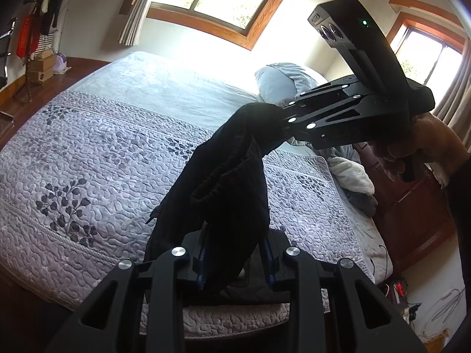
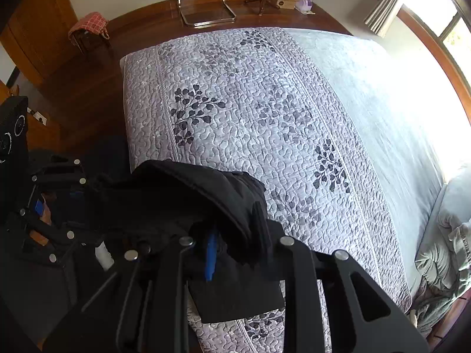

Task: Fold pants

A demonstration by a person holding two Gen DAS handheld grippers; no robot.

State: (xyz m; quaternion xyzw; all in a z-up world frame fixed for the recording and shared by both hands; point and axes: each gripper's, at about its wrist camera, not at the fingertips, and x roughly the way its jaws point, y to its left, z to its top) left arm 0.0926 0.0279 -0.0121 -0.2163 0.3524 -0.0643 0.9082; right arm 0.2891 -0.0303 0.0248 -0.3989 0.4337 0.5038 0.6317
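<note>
Left gripper [image 1: 235, 260]: clamped on the pants [image 1: 223, 176], cloth filling the jaws.
Pants: bunched, hung between both grippers over the bed's [image 2: 265, 111] near edge; touching it, cannot tell.
Right gripper [image 2: 232, 250]: apparently closed on the other end.

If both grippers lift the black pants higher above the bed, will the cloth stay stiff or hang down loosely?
Probably it hangs loosely: the black pants already sag and bunch between the left gripper and the right gripper. They look fairly thick, so perhaps somewhat heavy. The matte cloth seems unlikely to slip from the closed fingers, and should settle softly on the quilt.
</note>
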